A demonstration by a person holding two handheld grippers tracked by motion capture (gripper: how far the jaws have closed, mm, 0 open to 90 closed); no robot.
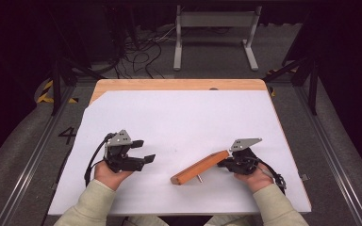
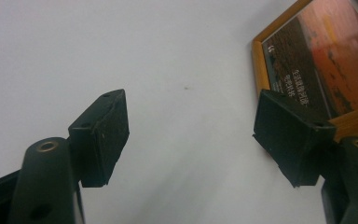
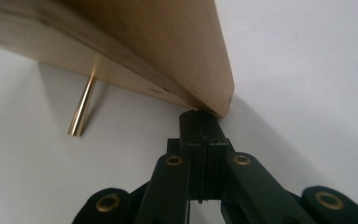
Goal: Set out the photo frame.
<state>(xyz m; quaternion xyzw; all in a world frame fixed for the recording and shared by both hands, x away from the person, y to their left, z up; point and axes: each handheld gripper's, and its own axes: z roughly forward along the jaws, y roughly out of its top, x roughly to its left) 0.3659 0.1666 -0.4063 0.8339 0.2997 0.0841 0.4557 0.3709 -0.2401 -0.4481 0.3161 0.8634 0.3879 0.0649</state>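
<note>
Under both tongs lies a white sheet (image 1: 184,122) over a light wooden table (image 1: 179,84), with dark floor, loose cables (image 1: 136,52) and a grey metal stand (image 1: 215,21) beyond. The left gripper (image 1: 140,150) rests with jaws spread, nothing between them. To its right, an orange-brown wooden picture frame (image 1: 200,167) stands tilted on the sheet, a brass peg (image 3: 83,107) under it. The right gripper (image 1: 227,157), pressed together, touches the frame's corner.
</note>
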